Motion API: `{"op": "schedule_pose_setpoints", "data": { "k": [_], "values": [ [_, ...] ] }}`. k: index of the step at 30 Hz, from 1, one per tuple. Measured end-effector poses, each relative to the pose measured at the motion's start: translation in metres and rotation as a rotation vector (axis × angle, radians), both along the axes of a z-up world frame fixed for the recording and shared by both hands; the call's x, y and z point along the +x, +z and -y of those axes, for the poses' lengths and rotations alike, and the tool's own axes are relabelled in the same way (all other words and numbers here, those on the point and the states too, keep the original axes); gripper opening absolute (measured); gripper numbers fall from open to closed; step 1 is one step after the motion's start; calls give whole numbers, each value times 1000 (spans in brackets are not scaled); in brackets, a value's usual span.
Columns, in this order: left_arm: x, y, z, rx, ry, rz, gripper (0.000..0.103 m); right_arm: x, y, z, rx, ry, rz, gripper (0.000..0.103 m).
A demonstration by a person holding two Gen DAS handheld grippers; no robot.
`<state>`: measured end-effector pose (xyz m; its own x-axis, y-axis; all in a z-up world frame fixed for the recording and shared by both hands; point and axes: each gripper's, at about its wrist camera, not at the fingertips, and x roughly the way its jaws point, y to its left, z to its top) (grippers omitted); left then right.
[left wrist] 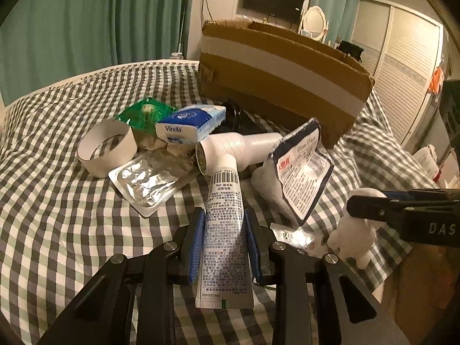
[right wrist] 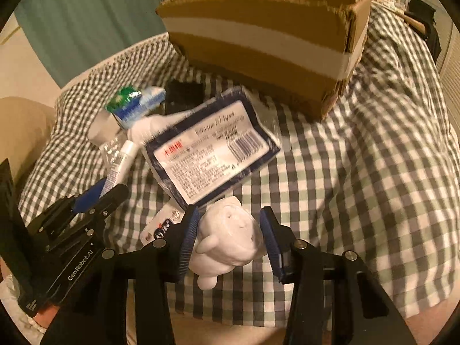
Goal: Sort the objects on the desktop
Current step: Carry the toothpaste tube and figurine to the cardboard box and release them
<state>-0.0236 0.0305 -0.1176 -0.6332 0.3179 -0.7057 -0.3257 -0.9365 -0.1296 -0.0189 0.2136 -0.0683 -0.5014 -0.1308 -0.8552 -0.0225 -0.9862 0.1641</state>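
The left gripper [left wrist: 224, 247] pinches a white tube [left wrist: 225, 230] between its blue pads, above the checked cloth [left wrist: 57, 201]. The right gripper [right wrist: 230, 241] is clamped on a white figure [right wrist: 227, 241], held just in front of a dark-edged packet [right wrist: 210, 149]. A cardboard box [left wrist: 281, 77] stands behind the pile, which includes a tape roll [left wrist: 106, 149], a tissue pack [left wrist: 189, 123] and a white bottle [left wrist: 238, 146].
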Motion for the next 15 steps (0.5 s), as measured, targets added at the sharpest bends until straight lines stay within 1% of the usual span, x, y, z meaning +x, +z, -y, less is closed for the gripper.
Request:
{"op": "schedule_pose_setpoints", "data": {
  "k": [6,8,11,15],
  "values": [
    [1,5,2,18,8,3,28,6,12,-7,-25,-4,-23,44],
    [2,7,3,17,8,1,28,-2,11,-1,-32,-3,-19,44],
    [5,18,4,34,5,-20,28,1,19,-5,-75,0,-25,44],
    [8,39,6,73,-1,-44,28,3,41,-10,-71,-1,-72,44]
  ]
}}
